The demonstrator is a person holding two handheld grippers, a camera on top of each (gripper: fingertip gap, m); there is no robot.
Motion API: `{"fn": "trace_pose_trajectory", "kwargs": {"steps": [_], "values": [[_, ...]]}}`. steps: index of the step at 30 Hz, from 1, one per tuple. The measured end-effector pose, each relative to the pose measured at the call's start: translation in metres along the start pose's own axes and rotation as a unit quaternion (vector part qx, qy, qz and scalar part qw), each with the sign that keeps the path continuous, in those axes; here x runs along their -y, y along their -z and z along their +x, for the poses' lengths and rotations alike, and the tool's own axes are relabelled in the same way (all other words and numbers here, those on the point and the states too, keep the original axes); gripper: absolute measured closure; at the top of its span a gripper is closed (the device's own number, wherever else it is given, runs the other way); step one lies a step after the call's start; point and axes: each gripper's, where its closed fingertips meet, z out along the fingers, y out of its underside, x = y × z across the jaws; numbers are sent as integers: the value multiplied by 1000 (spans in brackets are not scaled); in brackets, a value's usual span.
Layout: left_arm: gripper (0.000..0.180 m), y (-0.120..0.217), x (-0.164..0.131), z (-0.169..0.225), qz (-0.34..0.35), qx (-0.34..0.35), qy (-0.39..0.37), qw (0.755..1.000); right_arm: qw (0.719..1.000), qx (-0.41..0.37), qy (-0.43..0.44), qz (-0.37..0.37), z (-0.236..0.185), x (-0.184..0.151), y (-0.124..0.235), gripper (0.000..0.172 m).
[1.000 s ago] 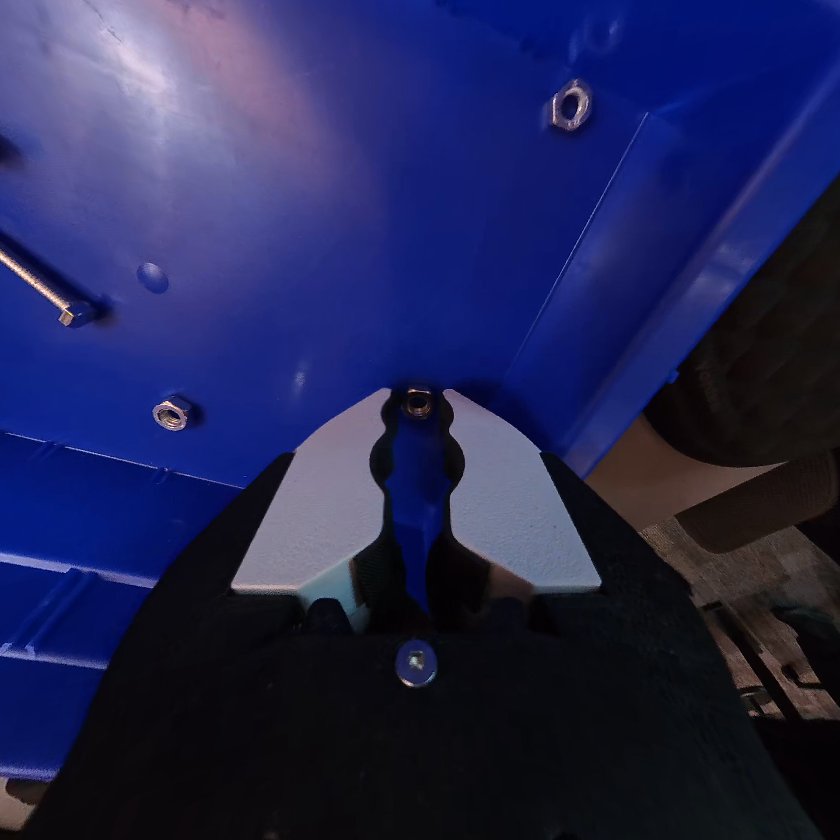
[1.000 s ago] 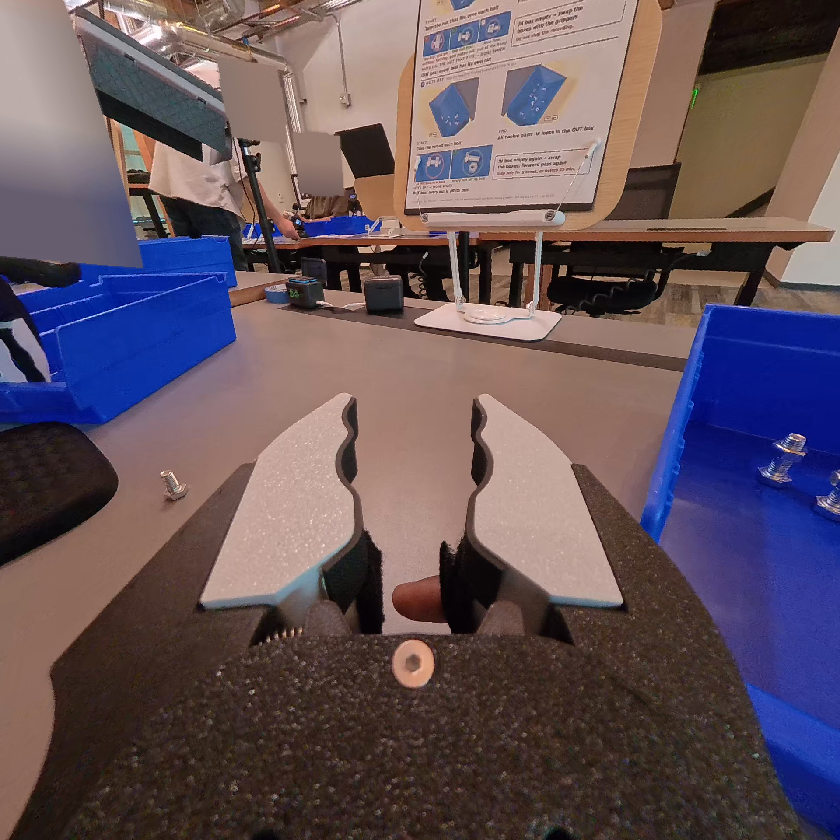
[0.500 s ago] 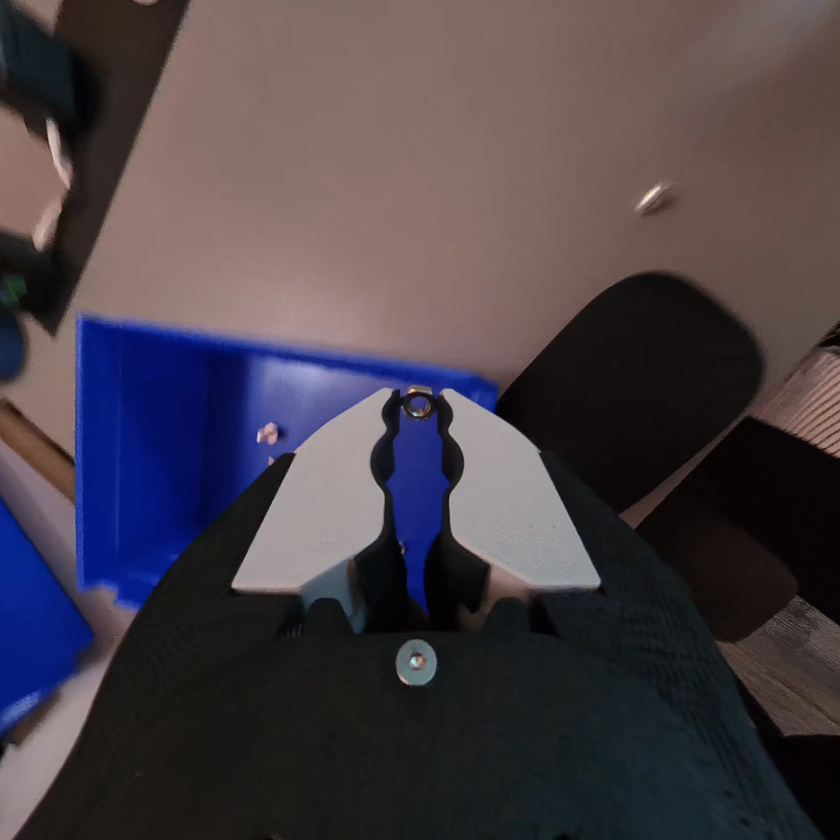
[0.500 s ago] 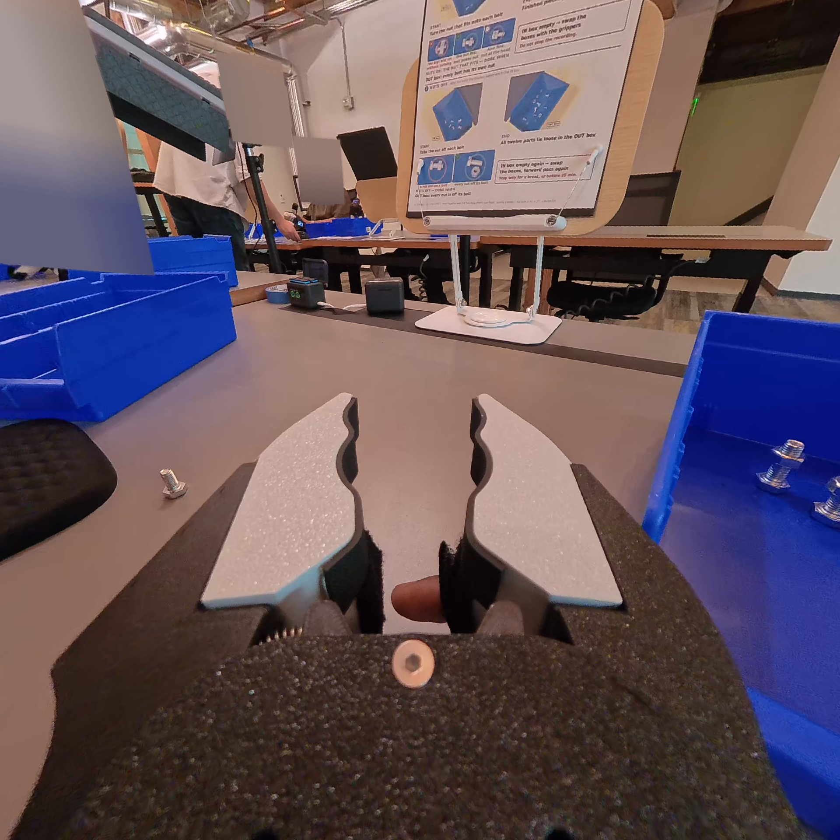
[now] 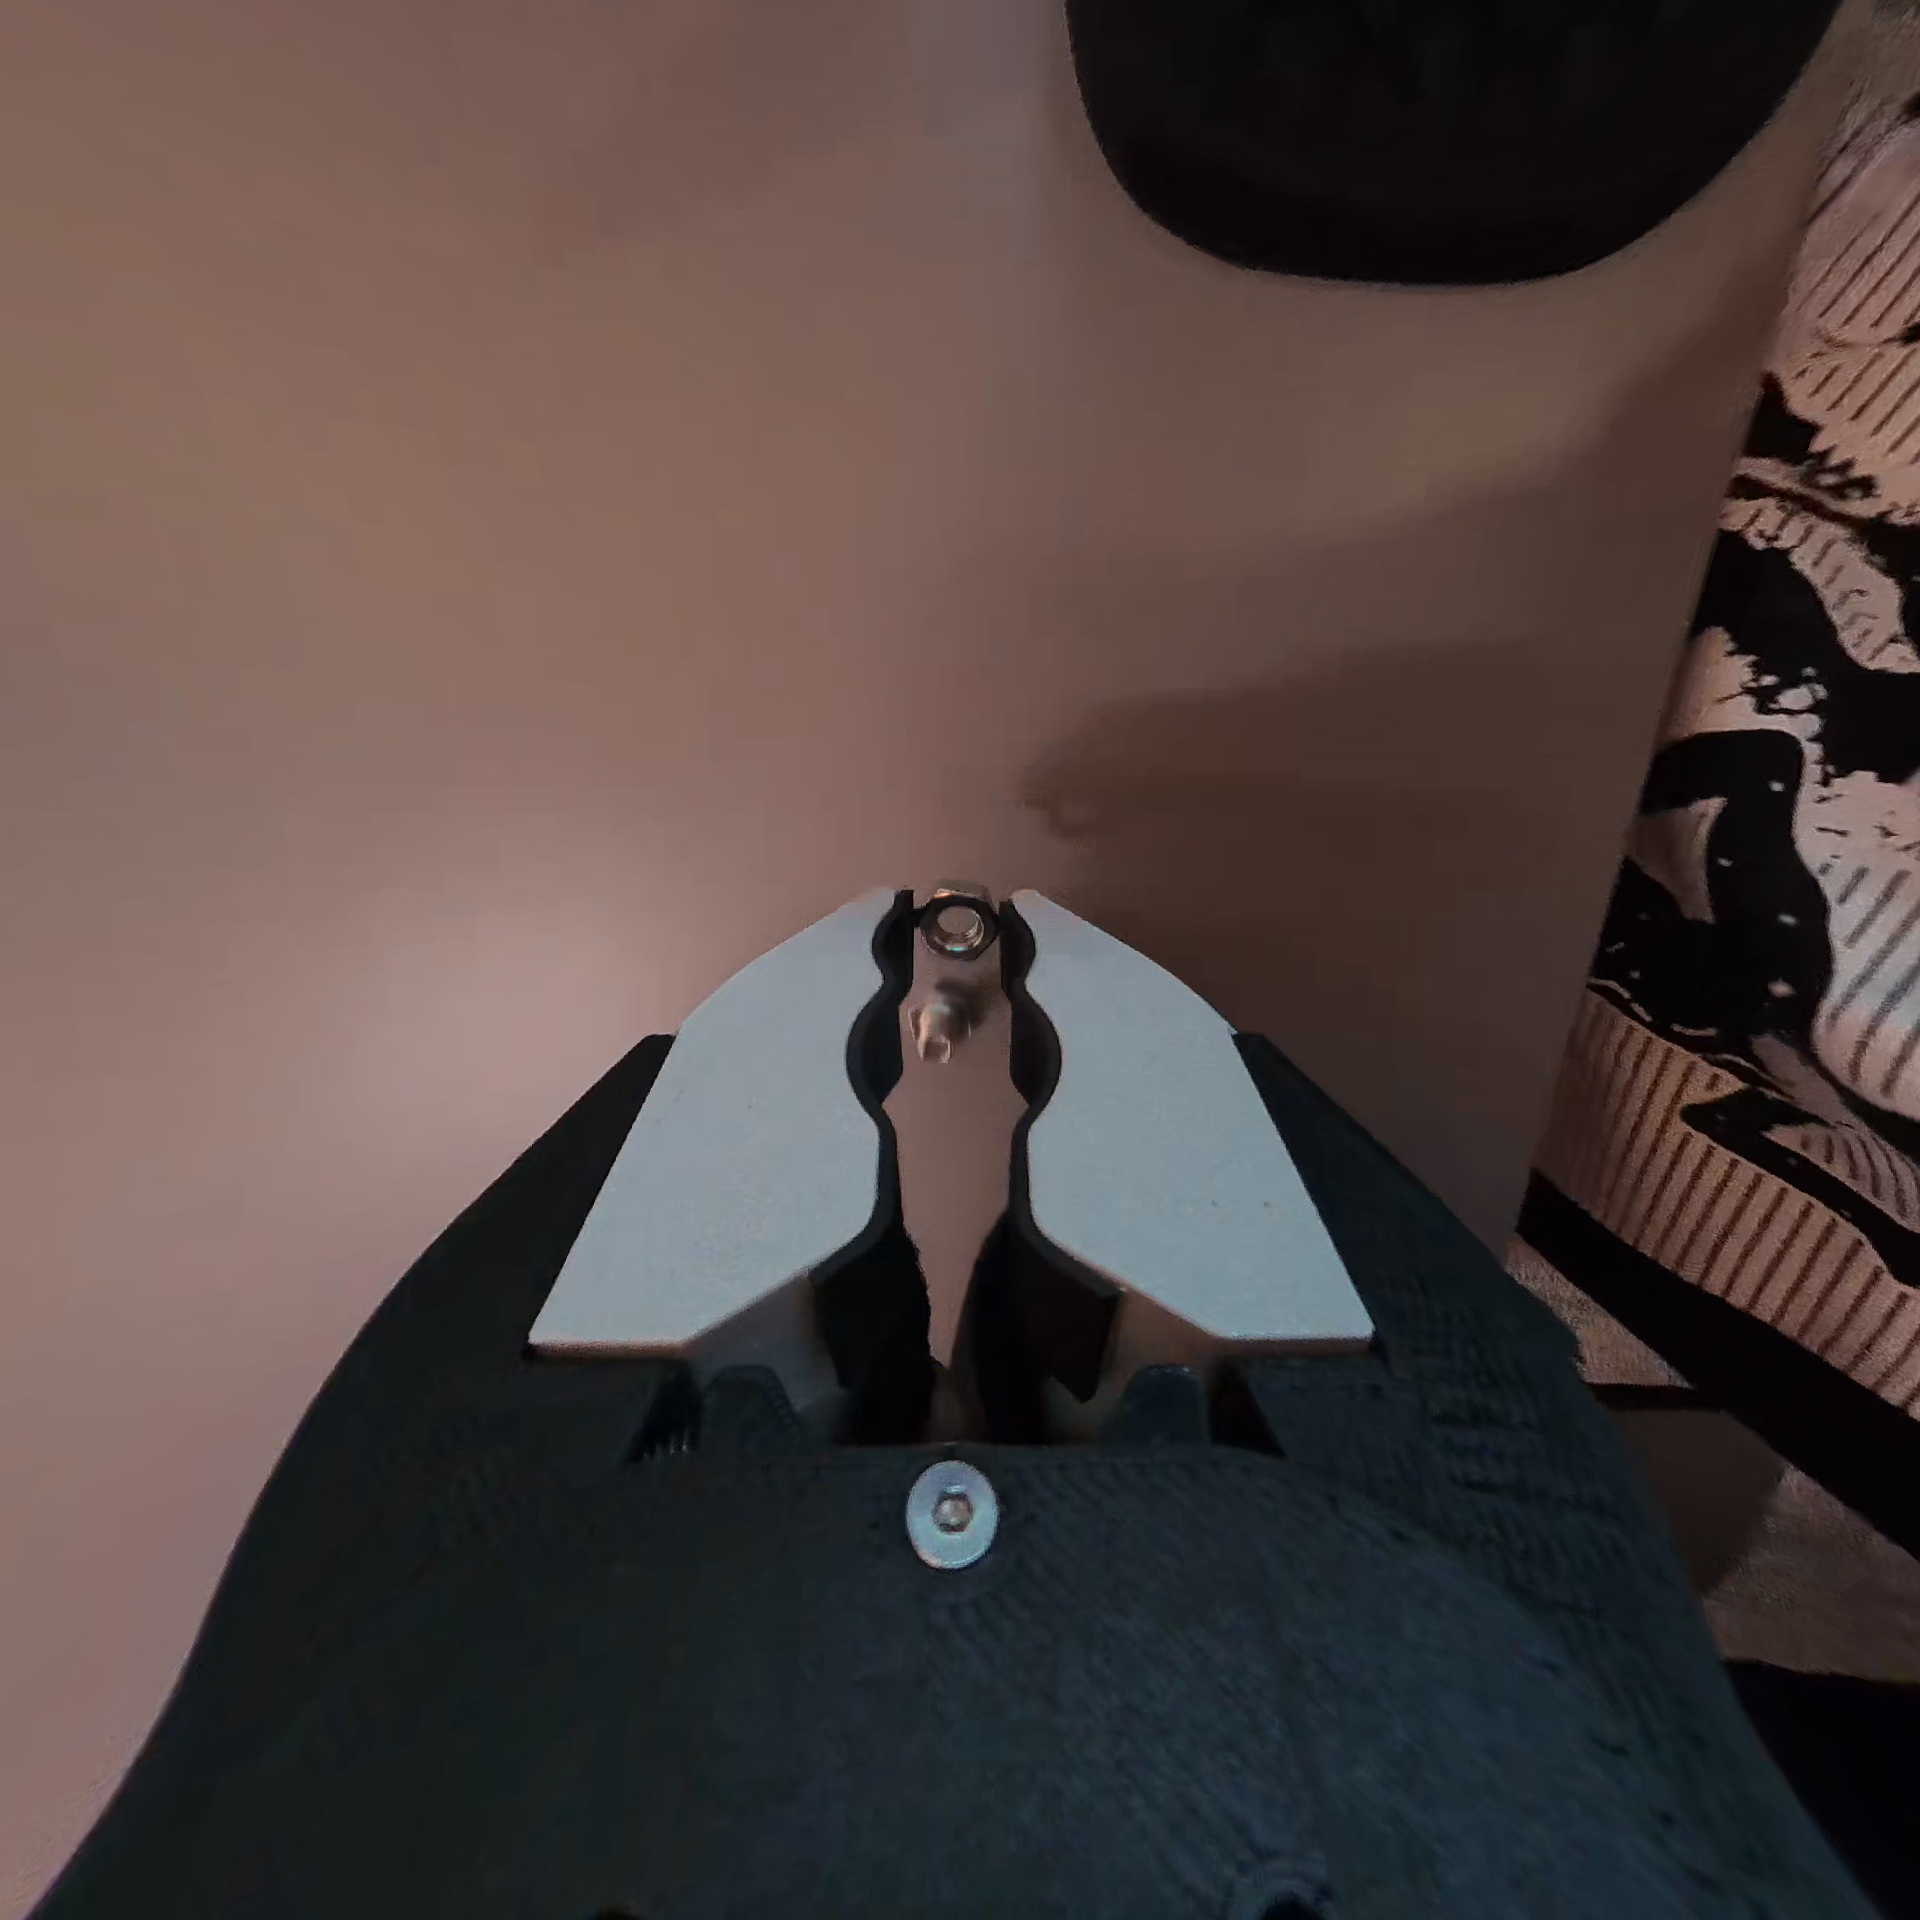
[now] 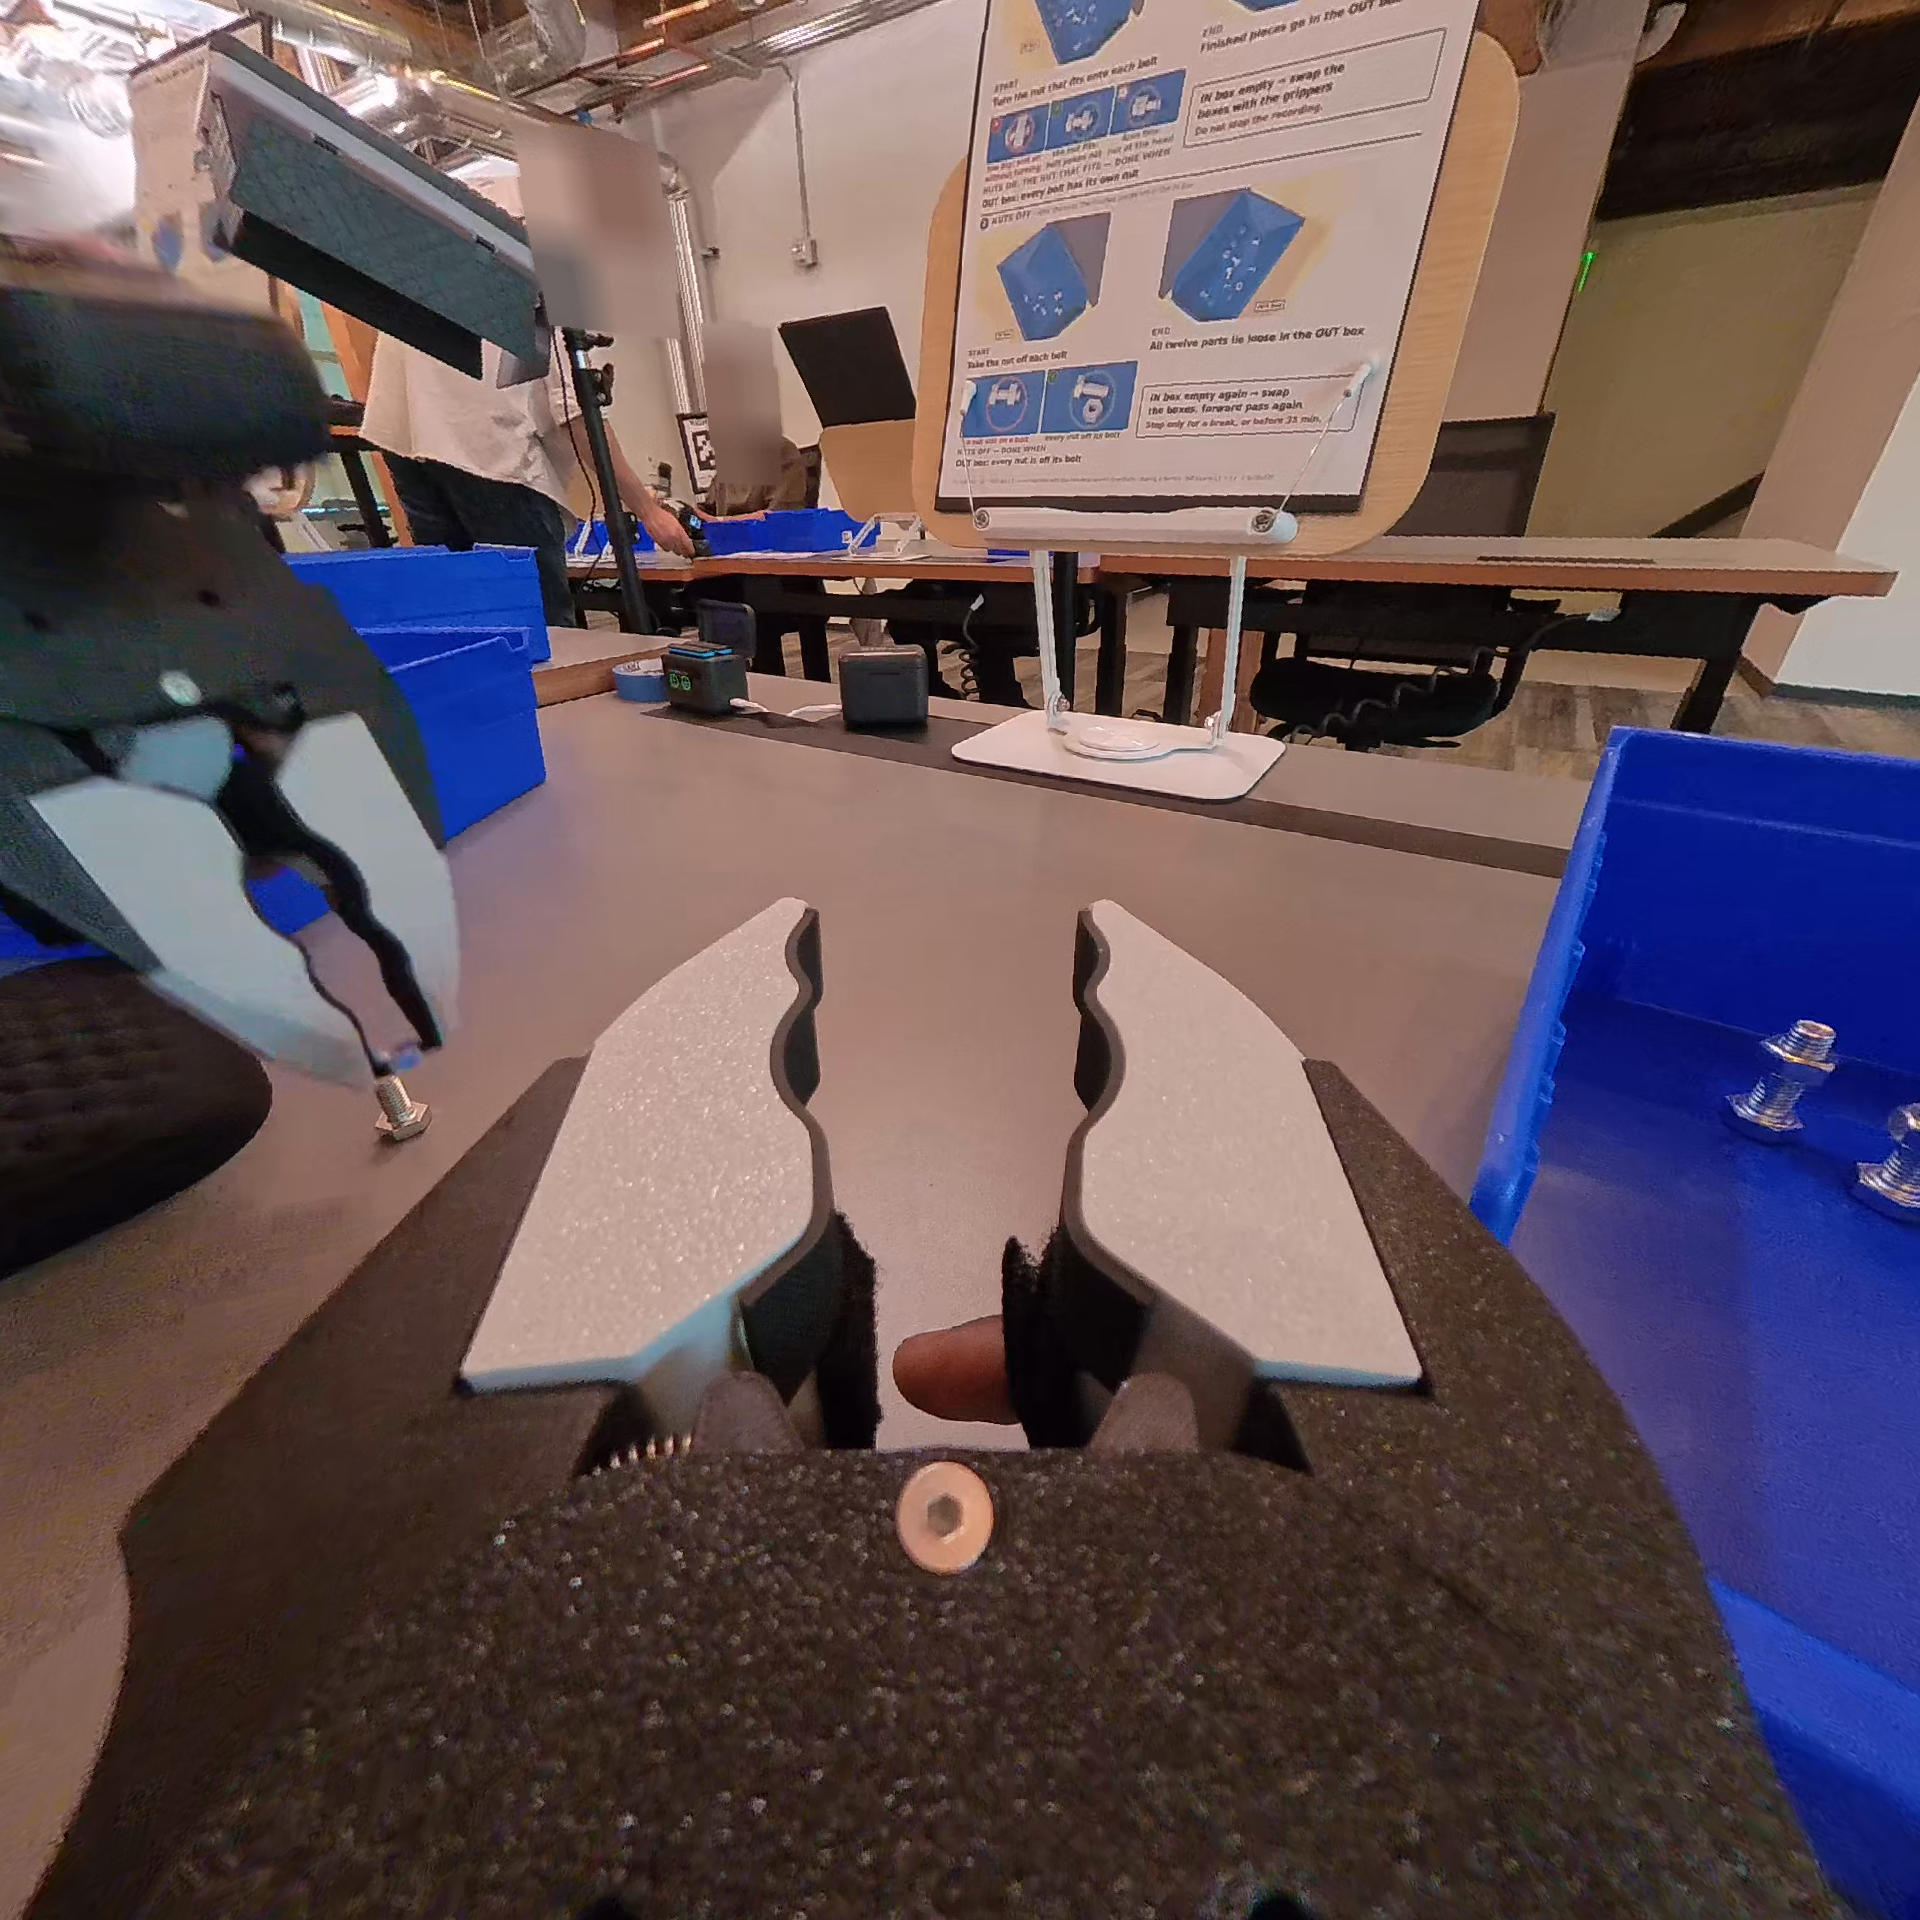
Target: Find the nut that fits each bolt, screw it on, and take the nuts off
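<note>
1. While the left gripper (image 5: 958,906) points down at the surface (image 5: 520,520), its fingertips are clamped on a small silver nut (image 5: 957,928), pads pressing its flats.
2. The nut sits directly above a short bolt (image 6: 403,1108) that stands head-down on the surface, thread end up; whether nut and thread touch cannot be told.
3. The right gripper (image 6: 943,920) hovers low over the surface with its fingers wide apart and nothing between them.
4. A blue bin (image 6: 1714,1299) at the right holds two more bolts (image 6: 1782,1081), upright on their heads.
5. A black pad (image 6: 94,1122) lies just left of the standing bolt.
</note>
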Motion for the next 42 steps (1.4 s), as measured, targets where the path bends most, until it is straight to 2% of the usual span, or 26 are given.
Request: {"fn": "trace_pose_trajectory", "kwargs": {"steps": [6,15,19,22,24,25,29,31,34,36,38,40,42], "values": [[165,-27,-4,3,-49,-6,-17,999,1000,1,-4,4,1,1,1,125],[161,-37,-7,7,-55,-13,-20,998,1000,0,-5,3,1,1,0,125],[154,-33,-4,6,-24,-9,-6,1000,1000,0,-5,2,1,0,0,125],[151,-17,11,5,88,-6,26,996,1000,0,-3,0,1,0,0,125],[149,6,25,1,215,5,36,976,1000,1,-1,-4,0,-1,-1,125],[147,21,32,0,287,12,40,957,1000,1,0,-7,0,-2,-1,125],[136,81,29,-3,522,63,71,848,1000,14,10,-21,-5,-6,-4,124],[135,105,16,0,604,89,80,788,999,22,16,-26,-8,-7,-5,124],[134,122,-8,2,669,108,100,728,998,29,21,-47,-11,-11,-9,124],[133,124,-21,0,688,110,122,707,996,39,34,-70,-16,-15,-13,122],[133,127,-25,0,697,103,129,698,993,58,49,-95,-28,-19,-19,120],[132,123,-25,-3,687,116,129,706,985,110,57,-122,-54,-23,-28,125],[129,119,-23,-3,678,117,128,714,966,182,65,-174,-90,-35,-35,127]]}}
